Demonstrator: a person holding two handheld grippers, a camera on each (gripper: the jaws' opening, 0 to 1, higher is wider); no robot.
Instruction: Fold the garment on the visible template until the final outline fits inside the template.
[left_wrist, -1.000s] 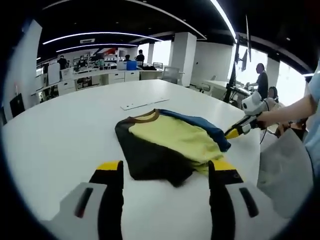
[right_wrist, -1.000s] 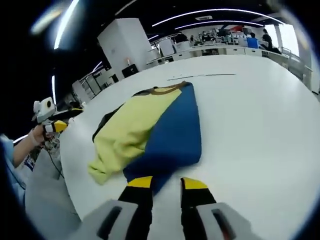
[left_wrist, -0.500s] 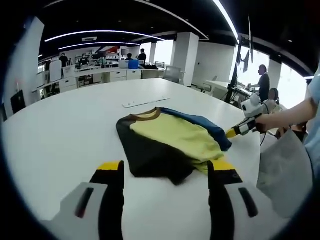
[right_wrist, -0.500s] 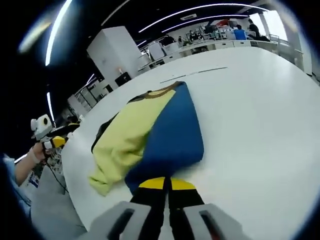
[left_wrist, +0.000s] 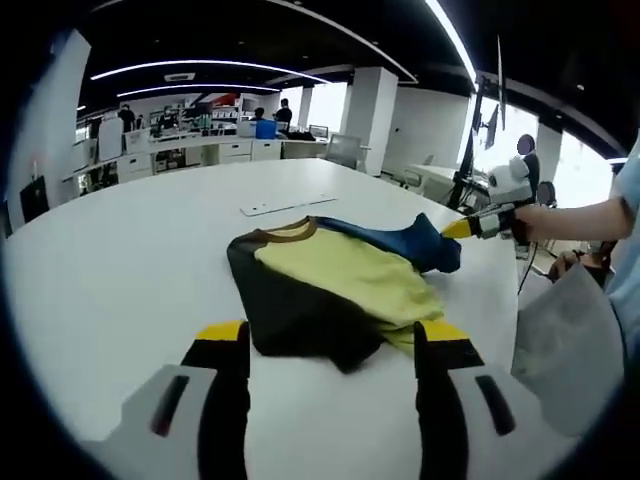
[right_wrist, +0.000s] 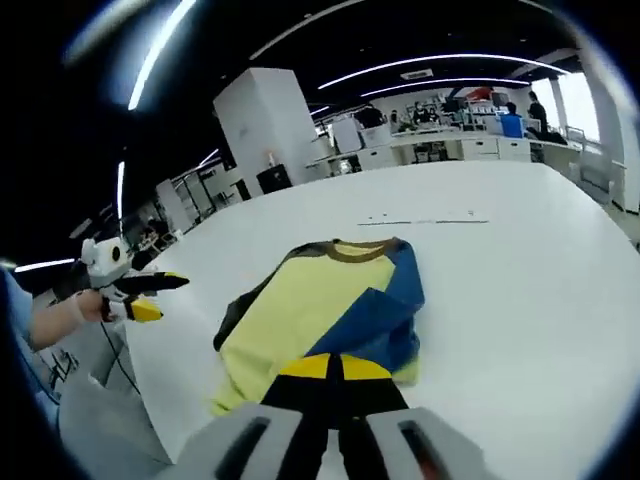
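Garment (left_wrist: 335, 295) of yellow, black and blue cloth lies partly folded near the middle of the wide white surface (left_wrist: 120, 260), its brown collar (left_wrist: 285, 232) toward twelve o'clock in the left gripper view. A blue flap (left_wrist: 410, 240) at about two o'clock of the pile is lifted off the surface, pinched by the right tool (left_wrist: 458, 229), which enters that view from three o'clock in a person's hand (left_wrist: 530, 222). In the right gripper view the right tool's (right_wrist: 326, 368) yellow-tipped jaws are pressed together on the blue cloth at six o'clock. The left tool (left_wrist: 330, 345) has its jaws spread wide, holding nothing, above the surface at the garment's near edge; it appears at nine o'clock in the right gripper view. A thin strip (left_wrist: 289, 205) lies on the surface beyond the collar.
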